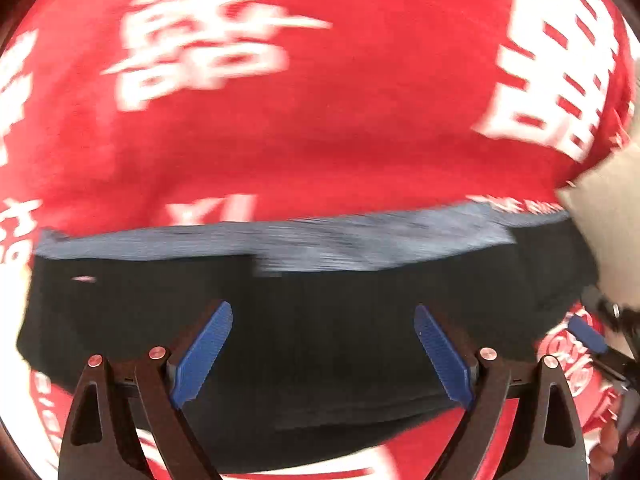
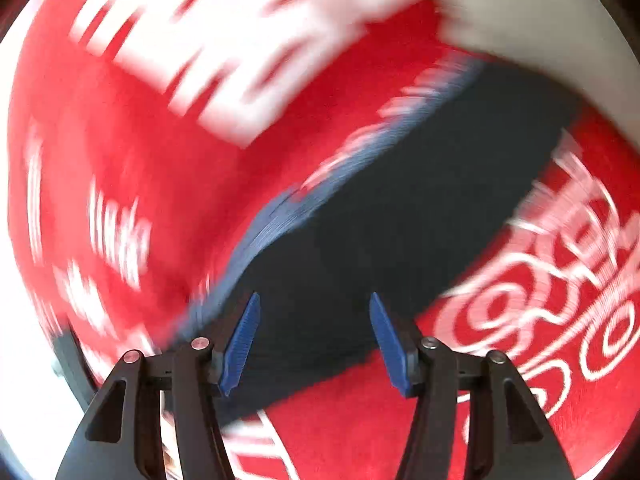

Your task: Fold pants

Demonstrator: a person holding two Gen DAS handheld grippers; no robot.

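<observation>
One pair of dark pants (image 1: 320,320) is lying flat on a red cloth (image 1: 320,120) with white print, blue-grey band (image 1: 320,240) running along its far edge. Both views are motion-blurred. Left gripper (image 1: 323,354) is hovering over the dark fabric, jaws spread wide, gripping nothing. Right gripper (image 2: 315,344) is doing the same, jaws apart. Red cloth is showing on all sides of the pants.

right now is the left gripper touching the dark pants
Cannot tell. In the left wrist view the left gripper stands open over the dark pants, but blur hides any contact or gap.
</observation>
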